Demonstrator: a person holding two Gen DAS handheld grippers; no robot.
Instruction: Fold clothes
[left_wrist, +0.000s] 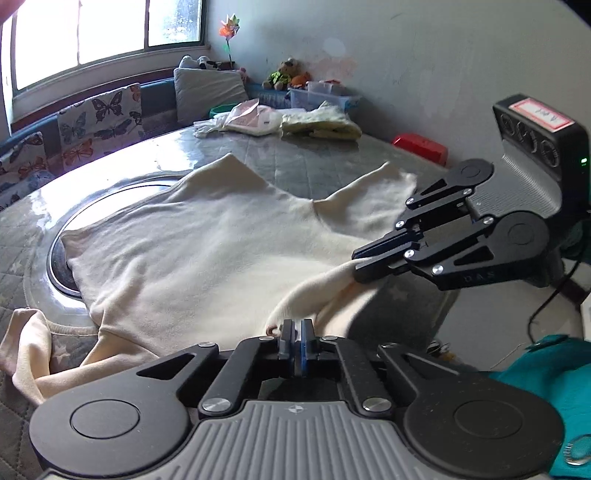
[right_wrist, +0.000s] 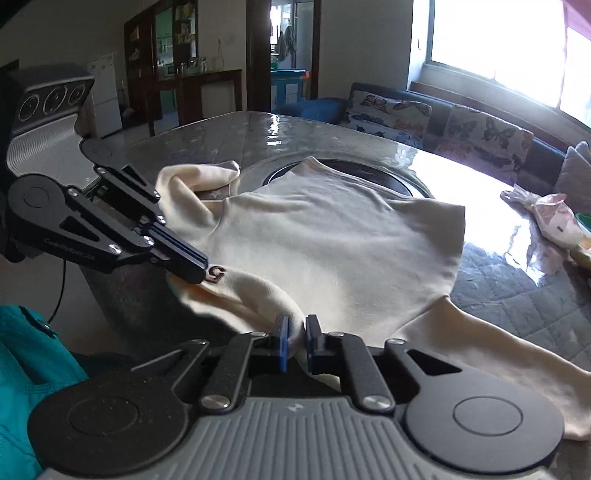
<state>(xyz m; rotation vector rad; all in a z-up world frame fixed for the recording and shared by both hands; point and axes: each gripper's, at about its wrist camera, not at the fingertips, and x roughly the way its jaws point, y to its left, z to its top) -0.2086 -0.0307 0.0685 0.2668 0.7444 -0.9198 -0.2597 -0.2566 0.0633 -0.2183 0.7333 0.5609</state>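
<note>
Soft matt cream cloth shirt (left_wrist: 207, 251) lies on a glossy table (left_wrist: 295, 162); matt black tools.

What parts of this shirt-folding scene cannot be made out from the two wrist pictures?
- Cream shirt: its near hem, hidden behind the left gripper in the left wrist view.
- Shirt's dark print: partly covered by the left gripper's fingertips, right wrist view.
- Label on the right gripper: writing too small, left wrist view.
</note>
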